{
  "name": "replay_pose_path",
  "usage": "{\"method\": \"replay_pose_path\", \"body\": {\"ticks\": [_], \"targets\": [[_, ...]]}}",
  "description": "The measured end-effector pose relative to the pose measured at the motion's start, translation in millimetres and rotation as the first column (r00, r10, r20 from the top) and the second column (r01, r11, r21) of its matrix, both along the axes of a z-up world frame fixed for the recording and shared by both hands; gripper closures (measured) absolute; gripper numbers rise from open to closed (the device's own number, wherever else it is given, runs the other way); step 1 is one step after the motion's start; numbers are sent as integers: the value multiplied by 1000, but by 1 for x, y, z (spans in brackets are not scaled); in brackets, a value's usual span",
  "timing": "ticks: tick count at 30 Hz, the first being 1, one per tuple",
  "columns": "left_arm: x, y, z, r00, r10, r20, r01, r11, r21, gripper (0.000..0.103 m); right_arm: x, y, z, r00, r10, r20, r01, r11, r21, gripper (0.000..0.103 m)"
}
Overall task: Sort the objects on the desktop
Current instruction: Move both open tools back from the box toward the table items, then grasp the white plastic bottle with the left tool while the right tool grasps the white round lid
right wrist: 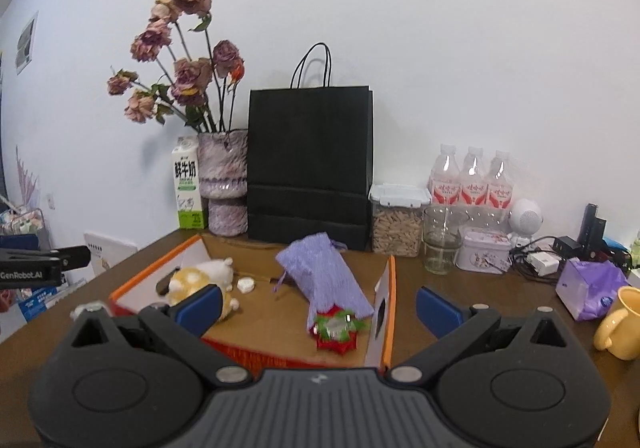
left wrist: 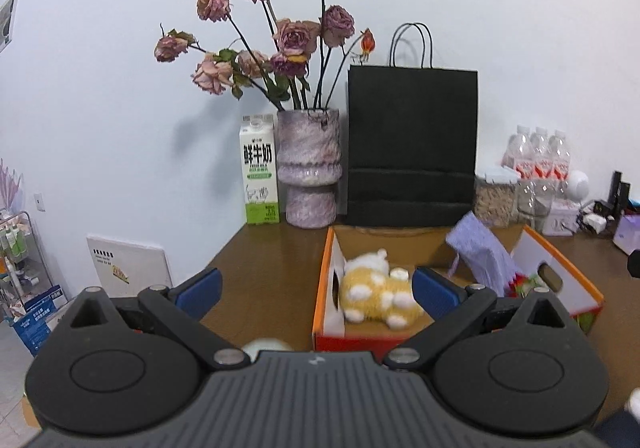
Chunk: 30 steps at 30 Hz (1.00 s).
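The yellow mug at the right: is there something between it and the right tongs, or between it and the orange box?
Nothing visible stands between the right tongs, which are open, and the yellow mug: only bare table. Toward the orange box, just its right wall must be cleared. The purple tissue pack sits behind the mug, off that path.

A vase (right wrist: 224, 184) of dried roses (right wrist: 180, 52) stands at the far left of the surface (right wrist: 460, 288), a milk carton (right wrist: 188, 188) just left of it and a black bag (right wrist: 310, 164) just right. Further right stand a grain jar (right wrist: 396, 220), glass (right wrist: 442, 244), tin (right wrist: 482, 250) and water bottles (right wrist: 472, 180).
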<state>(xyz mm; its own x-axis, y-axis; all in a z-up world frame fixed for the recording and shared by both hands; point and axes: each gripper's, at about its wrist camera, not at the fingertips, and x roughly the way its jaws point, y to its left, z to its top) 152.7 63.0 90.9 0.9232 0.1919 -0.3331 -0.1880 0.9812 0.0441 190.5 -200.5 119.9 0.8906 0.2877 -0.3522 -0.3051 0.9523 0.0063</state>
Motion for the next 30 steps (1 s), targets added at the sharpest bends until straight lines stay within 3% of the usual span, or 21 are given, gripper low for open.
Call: {"method": "replay_pose_path", "body": {"ticks": [16,23,30], "targets": [[-60,-25,-44,988,-125,-95,125,992,-6,0,-81,-8,-69,992,39,-118,-42,999,-21,0],[-72,-43,-63,965,-226,-132,227,974,-2,0,-92,-10,-92,985,23,-173,-26,999,-18,0],[-67,-60,-76,931,-318,-180,334,941,62,0,-92,-23,-103,980,-20,-198,19,1000,-10,0]]}}
